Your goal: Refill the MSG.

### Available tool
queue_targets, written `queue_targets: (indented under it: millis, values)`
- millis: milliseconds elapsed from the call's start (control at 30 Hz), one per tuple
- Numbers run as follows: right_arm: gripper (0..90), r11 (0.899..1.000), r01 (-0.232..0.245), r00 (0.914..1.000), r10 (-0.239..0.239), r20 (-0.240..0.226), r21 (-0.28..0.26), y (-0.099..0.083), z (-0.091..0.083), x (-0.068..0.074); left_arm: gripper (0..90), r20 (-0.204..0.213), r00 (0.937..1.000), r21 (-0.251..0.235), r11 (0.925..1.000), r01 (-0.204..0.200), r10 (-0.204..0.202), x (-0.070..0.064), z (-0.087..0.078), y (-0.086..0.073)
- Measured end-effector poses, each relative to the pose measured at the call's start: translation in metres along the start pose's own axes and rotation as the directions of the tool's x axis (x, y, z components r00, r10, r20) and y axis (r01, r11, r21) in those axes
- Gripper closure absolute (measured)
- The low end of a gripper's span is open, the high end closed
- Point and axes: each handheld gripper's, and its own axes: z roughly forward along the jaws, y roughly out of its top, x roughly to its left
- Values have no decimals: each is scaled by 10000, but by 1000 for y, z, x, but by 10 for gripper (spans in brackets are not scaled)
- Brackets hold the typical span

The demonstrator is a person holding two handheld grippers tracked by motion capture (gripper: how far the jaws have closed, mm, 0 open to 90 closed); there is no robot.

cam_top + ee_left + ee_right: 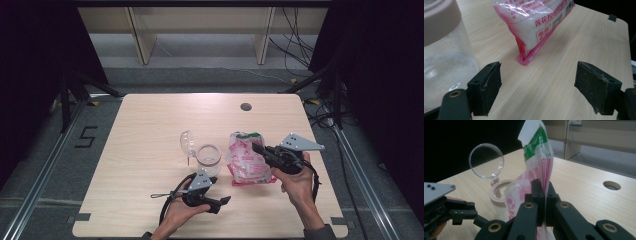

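The surface (150, 130) is a pale wooden top with a round hole (245, 106) near its far edge. Toward the near edge, a little right of the middle, stands the bag (246, 160), a pink and white pouch of white grains with a green strip at its top. Its long axis runs roughly upright, its lower end resting on the wood. Just beside it, on the side toward the left edge, stands the jar (208, 158), clear with a beige collar; its round clear lid (188, 142) is swung open and stands up on the side away from the bag.

The right gripper (261, 149) comes in from the right edge side, and its jaws are pinched on the bag's upper part, the film caught flat between them (543, 195). The left gripper (222, 202) lies closer to the near edge, below the jar, jaws spread wide and holding nothing. From those jaws the bag's bottom corner (524, 58) lies straight ahead and the jar (446, 55) just off to the left, so the left gripper is the nearer one to steady the jar, probably for pouring.
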Motion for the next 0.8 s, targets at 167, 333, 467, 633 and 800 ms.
queue_targets:
  millis: [167,333,467,633,800]
  values:
    - [900,9991,404,9991,-406,139,143,9,2,-1,223,-83,10000,15,10000,23,-23,-2,12,6]
    - [900,9981,542,9985,-546,109,291,18,2,4,240,35,9988,-105,9987,495,-494,-5,22,13]
    - [900,9960,873,9962,-874,22,192,31,0,6,242,-244,9981,-208,9982,559,-564,-6,31,16]
    - [900,9976,695,9976,-695,-17,0,45,-5,11,272,-715,9954,-500,9969,604,-639,-6,40,20]
    - [900,9946,1013,9947,-1016,-136,-206,57,-4,15,340,-1057,9928,-1024,9937,449,-558,-10,47,25]
